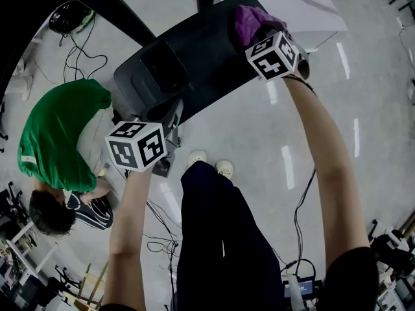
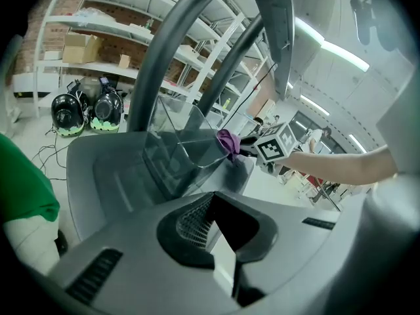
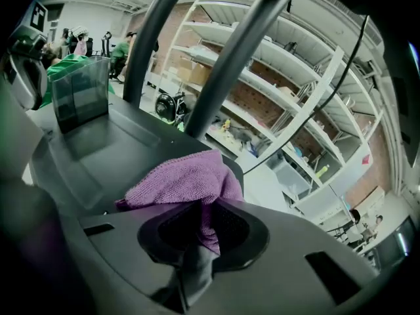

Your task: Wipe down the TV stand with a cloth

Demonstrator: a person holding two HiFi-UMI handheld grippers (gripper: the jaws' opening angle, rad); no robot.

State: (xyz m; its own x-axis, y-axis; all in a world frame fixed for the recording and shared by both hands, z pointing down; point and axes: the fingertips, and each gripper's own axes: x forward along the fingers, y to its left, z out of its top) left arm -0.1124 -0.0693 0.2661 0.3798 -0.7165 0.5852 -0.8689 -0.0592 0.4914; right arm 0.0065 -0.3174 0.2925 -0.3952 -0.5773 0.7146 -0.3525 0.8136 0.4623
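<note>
- On the far right corner of the TV stand (image 1: pixel 201 50) base, the purple cloth (image 1: pixel 253 19) lies bunched against the dark surface.
- From the right hand-held gripper (image 3: pixel 197 241) view, its jaws are clamped on a fold of the cloth (image 3: pixel 184 182), the rest spilling forward onto the stand (image 3: pixel 98 149).
- At the stand's near left edge sits the left hand-held gripper (image 1: pixel 170 118); its own view shows the jaws together with nothing between them.
- Across the base (image 2: pixel 118 169) from it, the cloth (image 2: pixel 228 143) and right hand-held gripper (image 2: pixel 246 151) show beside a clear box (image 2: pixel 184 143).
- Two slanted poles (image 3: pixel 230 58) rise from the stand.
- On the floor at left, a person in a green shirt (image 1: pixel 58 135) crouches.
</note>
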